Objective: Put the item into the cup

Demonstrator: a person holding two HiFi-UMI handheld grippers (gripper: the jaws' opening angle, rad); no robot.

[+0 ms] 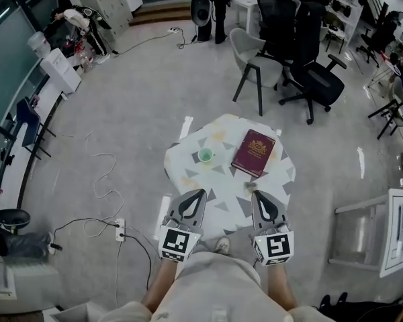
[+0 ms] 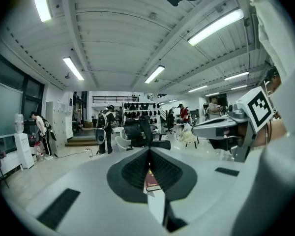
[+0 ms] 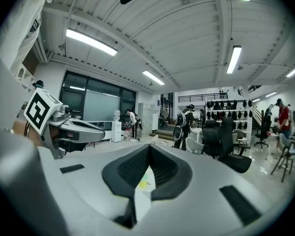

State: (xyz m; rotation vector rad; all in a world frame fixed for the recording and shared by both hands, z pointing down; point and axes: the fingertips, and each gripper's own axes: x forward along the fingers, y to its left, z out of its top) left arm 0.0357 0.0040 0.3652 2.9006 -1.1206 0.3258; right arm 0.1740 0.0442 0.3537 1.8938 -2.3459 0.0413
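Observation:
A small green cup (image 1: 205, 155) stands open side up on a round white table (image 1: 188, 170) patterned with grey triangles. To its right lies a dark red book (image 1: 253, 152). A small pale item (image 1: 250, 186) lies near the book's front corner, too small to make out. My left gripper (image 1: 200, 194) hangs over the table's near edge, shut and empty. My right gripper (image 1: 254, 195) is beside it, just short of the pale item, also shut and empty. Between the left gripper's (image 2: 150, 150) jaws a strip of the book (image 2: 150, 181) shows. Between the right gripper's (image 3: 149, 146) jaws the cup (image 3: 143, 182) shows.
Office chairs (image 1: 302, 59) stand beyond the table. A cable and power strip (image 1: 119, 229) lie on the floor at the left. A white table (image 1: 396, 233) is at the right. People stand far back by the lockers (image 2: 108, 127).

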